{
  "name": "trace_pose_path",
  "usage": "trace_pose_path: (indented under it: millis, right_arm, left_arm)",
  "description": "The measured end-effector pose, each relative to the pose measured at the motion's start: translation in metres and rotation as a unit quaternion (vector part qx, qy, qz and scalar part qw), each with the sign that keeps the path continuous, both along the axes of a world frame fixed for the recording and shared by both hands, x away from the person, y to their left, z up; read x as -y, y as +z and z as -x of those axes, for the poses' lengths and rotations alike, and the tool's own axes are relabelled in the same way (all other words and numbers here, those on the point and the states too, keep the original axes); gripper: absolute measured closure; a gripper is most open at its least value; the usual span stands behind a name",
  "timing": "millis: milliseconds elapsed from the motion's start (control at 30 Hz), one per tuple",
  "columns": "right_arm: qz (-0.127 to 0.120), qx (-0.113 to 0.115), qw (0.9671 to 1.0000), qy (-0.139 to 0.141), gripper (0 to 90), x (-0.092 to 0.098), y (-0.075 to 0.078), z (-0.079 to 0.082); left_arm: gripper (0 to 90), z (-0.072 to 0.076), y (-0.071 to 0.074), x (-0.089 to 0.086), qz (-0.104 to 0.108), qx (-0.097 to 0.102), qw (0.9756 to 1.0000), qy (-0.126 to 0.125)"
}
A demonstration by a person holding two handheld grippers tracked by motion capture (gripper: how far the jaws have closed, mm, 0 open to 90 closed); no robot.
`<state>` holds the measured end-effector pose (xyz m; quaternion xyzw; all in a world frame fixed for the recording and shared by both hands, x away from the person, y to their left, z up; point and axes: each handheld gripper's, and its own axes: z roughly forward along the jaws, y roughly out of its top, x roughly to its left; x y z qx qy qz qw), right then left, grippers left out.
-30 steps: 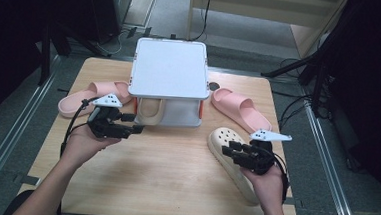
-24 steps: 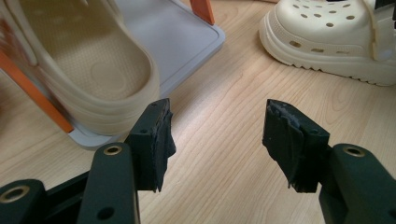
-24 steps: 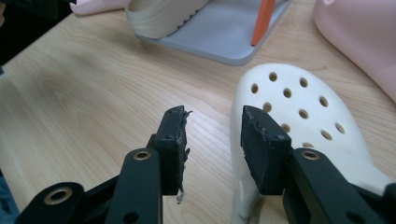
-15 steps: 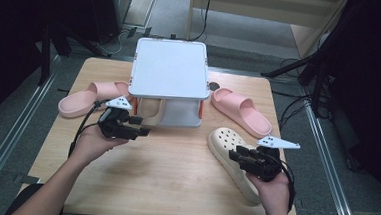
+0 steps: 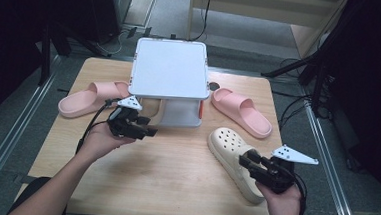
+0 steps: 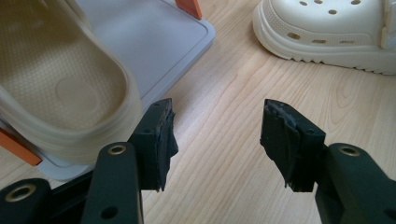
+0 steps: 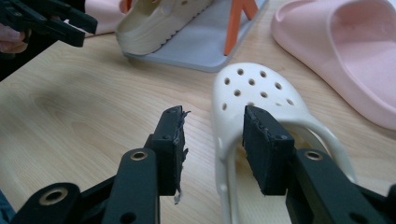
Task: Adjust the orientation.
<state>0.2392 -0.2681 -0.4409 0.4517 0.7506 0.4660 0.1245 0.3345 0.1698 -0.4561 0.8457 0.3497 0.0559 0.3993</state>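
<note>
A cream clog (image 5: 228,147) (image 7: 252,88) (image 6: 327,32) lies on the table at the right. Its twin (image 6: 56,93) (image 7: 159,18) (image 5: 158,109) sits on the lower shelf of a grey two-tier rack (image 5: 170,68) (image 6: 154,42). My left gripper (image 5: 147,130) (image 6: 217,135) hovers just in front of that shelf, beside the twin's heel. It is open with bare table between its jaws, which have just closed a little. My right gripper (image 5: 245,160) (image 7: 212,144) is open over the table clog's heel. The clog's edge and strap lie between the pads, untouched.
One pink slide (image 5: 89,99) lies left of the rack and another (image 5: 241,110) (image 7: 350,56) to its right, behind the clog. Orange posts (image 7: 236,23) hold up the rack's top shelf. Bare wood stretches between my two hands.
My left hand has moved right, closer to the rack's lower shelf. My right hand has drawn back toward the table's front edge along the clog, which stays put.
</note>
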Motion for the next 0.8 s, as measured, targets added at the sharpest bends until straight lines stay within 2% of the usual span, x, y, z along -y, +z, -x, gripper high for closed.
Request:
trace_pose_path:
  millis: [133, 267, 367, 500, 633, 700, 800]
  right_arm:
    - [0.016, -0.023, 0.9994, -0.018, 60.0, 0.005, -0.006, -0.001]
    - [0.026, -0.050, 0.9984, -0.008, 59.9, -0.002, -0.017, -0.010]
    - [0.035, -0.082, 0.9960, -0.001, 61.0, -0.009, -0.029, -0.018]
    - [0.053, -0.122, 0.9911, -0.001, 71.6, -0.021, -0.042, -0.031]
    - [0.069, -0.131, 0.9890, 0.007, 77.2, -0.029, -0.048, -0.041]
    - [0.075, -0.125, 0.9892, 0.010, 78.1, -0.032, -0.046, -0.043]
    - [0.067, -0.125, 0.9897, 0.018, 78.3, -0.032, -0.043, -0.046]
  left_arm:
    - [44.7, -0.001, -0.001, 0.001, -0.001, -0.003, 1.0000, 0.000]
    - [45.2, 0.000, 0.000, 0.003, -0.007, -0.002, 1.0000, -0.002]
    - [50.7, 0.002, 0.001, 0.004, 0.002, -0.003, 1.0000, -0.005]
    - [59.9, 0.003, 0.002, 0.004, 0.012, -0.022, 0.9996, -0.012]
    - [61.8, 0.006, 0.002, 0.003, 0.010, -0.023, 0.9996, -0.013]
    - [61.7, 0.008, 0.002, 0.000, 0.012, -0.023, 0.9996, -0.009]
    - [62.0, 0.011, 0.003, -0.004, 0.018, -0.021, 0.9996, -0.003]
